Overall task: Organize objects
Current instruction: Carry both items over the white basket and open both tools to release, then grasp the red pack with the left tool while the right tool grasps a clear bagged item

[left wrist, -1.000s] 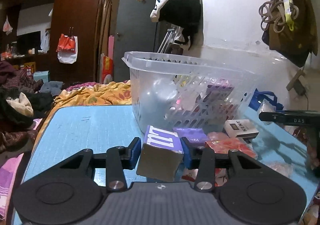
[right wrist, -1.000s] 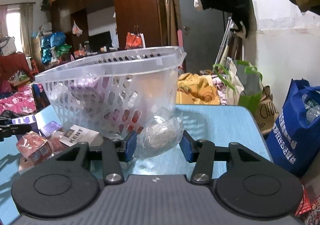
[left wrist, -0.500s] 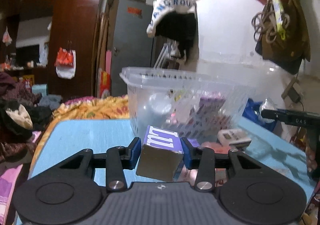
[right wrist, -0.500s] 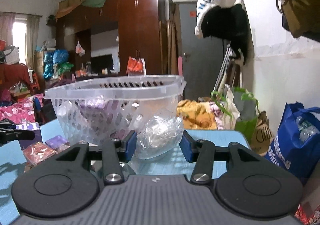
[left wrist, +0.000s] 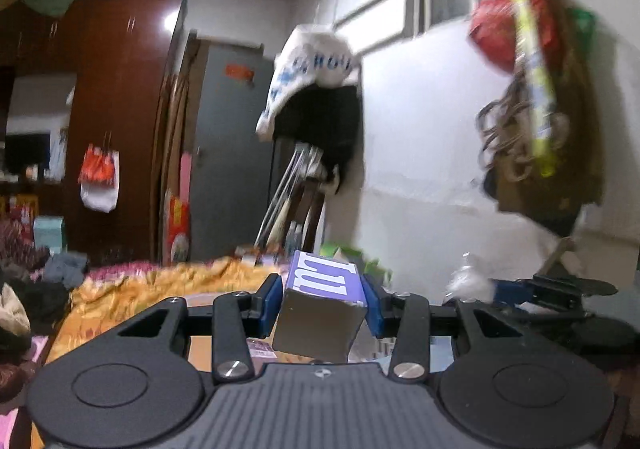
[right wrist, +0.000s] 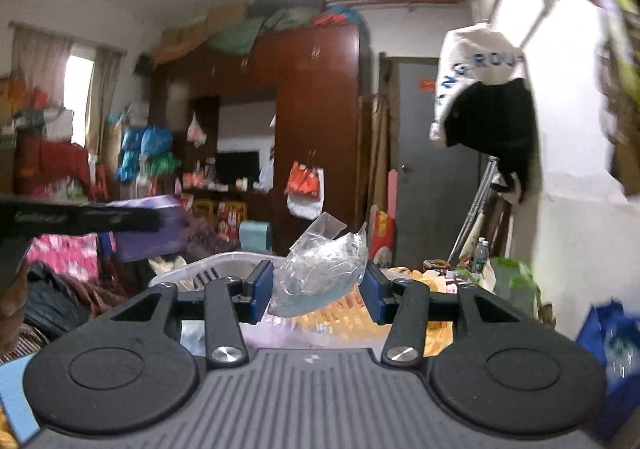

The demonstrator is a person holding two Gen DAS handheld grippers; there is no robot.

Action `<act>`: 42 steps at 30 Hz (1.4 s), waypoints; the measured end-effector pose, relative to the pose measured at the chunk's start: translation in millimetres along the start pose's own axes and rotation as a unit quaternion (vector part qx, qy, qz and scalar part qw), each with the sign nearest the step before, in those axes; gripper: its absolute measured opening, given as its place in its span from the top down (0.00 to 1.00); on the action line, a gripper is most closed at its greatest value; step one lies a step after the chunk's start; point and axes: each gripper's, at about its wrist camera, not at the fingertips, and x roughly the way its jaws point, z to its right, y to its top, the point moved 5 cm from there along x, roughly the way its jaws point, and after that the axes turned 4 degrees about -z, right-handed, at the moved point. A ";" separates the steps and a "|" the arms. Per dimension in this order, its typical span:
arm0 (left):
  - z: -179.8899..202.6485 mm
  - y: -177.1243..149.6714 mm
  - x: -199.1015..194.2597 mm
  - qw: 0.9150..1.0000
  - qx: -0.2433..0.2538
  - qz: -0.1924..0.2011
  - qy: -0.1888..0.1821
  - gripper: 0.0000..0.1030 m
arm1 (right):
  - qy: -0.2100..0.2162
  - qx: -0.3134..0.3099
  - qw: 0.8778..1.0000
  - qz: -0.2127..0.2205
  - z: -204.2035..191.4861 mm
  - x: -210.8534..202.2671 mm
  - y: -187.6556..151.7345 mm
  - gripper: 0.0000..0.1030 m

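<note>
Desk: Both hand-held grippers have risen since a second ago; the clear basket that filled each view then now shows only as a rim [right wrist: 224,263] low in the right wrist view. What does the left one carry?

Photographer: Left hand-held gripper [left wrist: 322,303] pinches a purple carton [left wrist: 325,305] with white lettering between its blue pads [left wrist: 271,303], tilted, a grey end face turned toward the camera. It hangs in the air before an orange blanket [left wrist: 160,289] and a grey door [left wrist: 232,153].

Desk: And the right?

Photographer: Right hand-held gripper [right wrist: 318,289] is clamped on a crumpled clear plastic bag [right wrist: 324,269], which bulges up between the pads. The basket rim lies just below and to the left of it.

Desk: Do the two grippers appear in each other's view?

Photographer: Yes. In the right wrist view the left gripper crosses the left edge with the purple carton at its tip; in the left wrist view the right gripper comes in from the right, plastic at its pads. Much of both frames is blurred.

Desk: Background?

Photographer: A dark wooden wardrobe [right wrist: 316,117] and a white-and-black garment [left wrist: 316,105] hung on the wall.
</note>
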 end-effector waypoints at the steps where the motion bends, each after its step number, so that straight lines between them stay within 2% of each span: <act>1: -3.7 1.3 17.4 1.000 -0.012 -0.017 0.004 0.55 | -0.004 -0.004 1.000 -0.020 -0.1 18.0 4.0 0.51; 4: -14.9 -6.3 56.7 0.997 -0.027 -0.068 0.015 0.48 | 0.001 -0.009 0.998 -0.057 -0.2 56.6 3.9 0.49; 5: -18.7 -9.3 63.2 0.997 -0.030 -0.073 0.023 0.39 | -0.001 -0.011 0.998 -0.060 0.1 63.4 1.7 0.41; 6: -20.7 -12.2 66.9 0.996 -0.032 -0.075 0.028 0.29 | -0.010 -0.013 0.998 -0.058 0.6 66.9 -0.1 0.18; 7: -21.0 -14.3 69.2 0.996 -0.032 -0.077 0.026 0.28 | -0.025 -0.017 0.998 -0.050 1.0 69.5 -0.9 0.07; 8: -20.8 -16.2 68.5 0.996 -0.032 -0.076 0.023 0.28 | -0.034 -0.019 0.998 -0.039 1.7 66.5 -2.0 0.00; 11: -19.9 -19.0 54.1 0.997 -0.028 -0.070 0.025 0.27 | -0.015 -0.006 1.000 -0.020 -1.5 49.0 -5.3 0.00; 13: -17.7 -29.6 26.7 0.998 -0.030 -0.058 0.021 0.27 | -0.011 0.013 1.000 -0.003 -1.3 27.4 -13.3 0.00; 15: -13.7 -51.1 -5.2 0.999 -0.031 -0.039 0.015 0.14 | -0.005 0.038 0.999 0.001 0.4 6.1 -28.7 0.00; 17: -6.3 -85.8 -29.3 0.998 -0.032 -0.044 0.017 0.14 | 0.023 0.079 0.997 -0.008 -4.3 -15.3 -60.3 0.00; 19: 0.8 -115.5 -44.2 0.998 -0.027 -0.046 0.018 0.14 | 0.053 0.092 0.994 -0.027 -16.1 -34.7 -95.8 0.00; 22: 11.0 -140.3 -52.8 0.998 -0.013 -0.054 0.008 0.14 | 0.056 0.085 0.995 -0.017 -33.0 -60.0 -138.8 0.00; 25: 19.2 -147.9 -56.0 0.998 0.009 -0.056 0.010 0.14 | 0.048 0.014 0.998 -0.036 -57.5 -59.5 -156.8 0.00; 28: 26.2 -153.0 -54.0 0.997 0.034 -0.059 0.026 0.14 | 0.050 -0.012 0.997 -0.053 -70.7 -55.8 -164.0 0.09; 29: 28.2 -155.2 -51.8 0.997 0.039 -0.064 0.029 0.14 | 0.054 -0.009 0.996 -0.065 -72.2 -52.5 -166.0 0.17; 30: 29.3 -158.0 -50.0 0.996 0.042 -0.068 0.029 0.14 | 0.056 -0.007 0.996 -0.071 -74.3 -52.4 -168.0 0.30; 31: 30.0 -159.1 -47.6 0.996 0.043 -0.072 0.030 0.14 | 0.054 -0.003 0.995 -0.079 -72.4 -48.4 -168.5 0.37; 32: 32.1 -162.7 -46.6 0.996 0.043 -0.073 0.031 0.14 | 0.053 -0.002 0.995 -0.085 -71.9 -46.7 -169.8 0.51; 39: 42.1 -169.6 -34.4 0.993 0.058 -0.082 0.059 0.14 | 0.041 0.033 0.997 -0.056 -50.1 -64.0 -169.9 0.51; 41: 42.4 -169.4 -33.3 0.992 0.058 -0.082 0.073 0.19 | 0.043 0.043 0.997 -0.036 -43.4 -66.4 -164.8 0.51; 42: 41.8 -169.6 -33.7 0.992 0.056 -0.082 0.076 0.25 | 0.045 0.045 0.998 -0.028 -42.1 -66.3 -162.0 0.51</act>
